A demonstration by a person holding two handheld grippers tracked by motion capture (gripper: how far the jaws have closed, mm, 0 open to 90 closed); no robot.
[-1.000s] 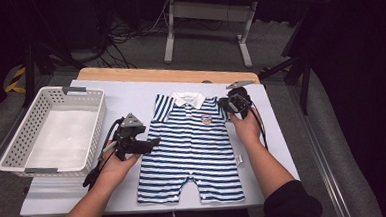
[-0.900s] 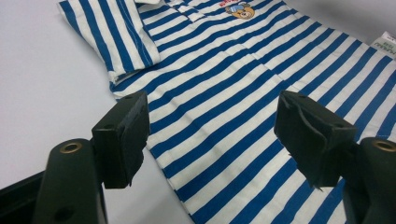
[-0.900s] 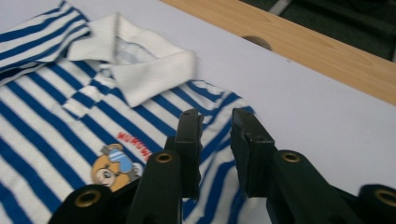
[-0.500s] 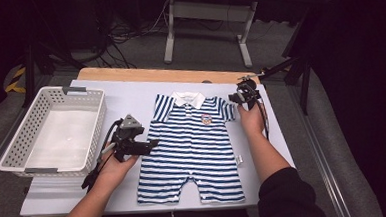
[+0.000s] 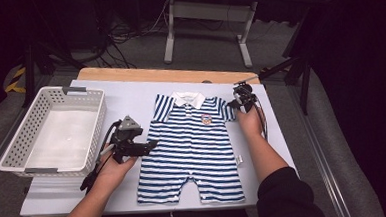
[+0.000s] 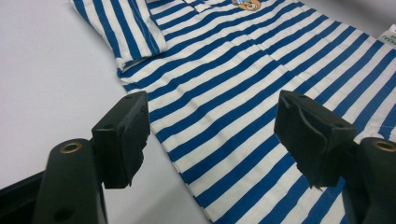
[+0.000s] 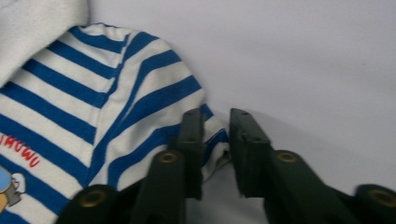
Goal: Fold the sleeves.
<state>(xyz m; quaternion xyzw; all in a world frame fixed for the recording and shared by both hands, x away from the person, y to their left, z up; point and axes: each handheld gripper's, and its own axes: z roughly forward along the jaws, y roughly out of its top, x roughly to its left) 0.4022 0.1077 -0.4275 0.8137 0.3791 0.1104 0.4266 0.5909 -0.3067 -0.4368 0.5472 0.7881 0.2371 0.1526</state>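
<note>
White basket [image 5: 52, 131] at the surface's left edge, unused. Left tool [image 5: 150, 144] parked wide open over the striped romper's [image 5: 193, 148] left side edge, gripping nothing. Romper spread flat mid-surface, collar toward the far edge. Right tool [image 7: 215, 144], shifted outward to the right sleeve [image 7: 154, 93] since a second ago, jaws just closing with the sleeve hem between them, a narrow gap remaining. Probably the start of a sleeve fold.
</note>
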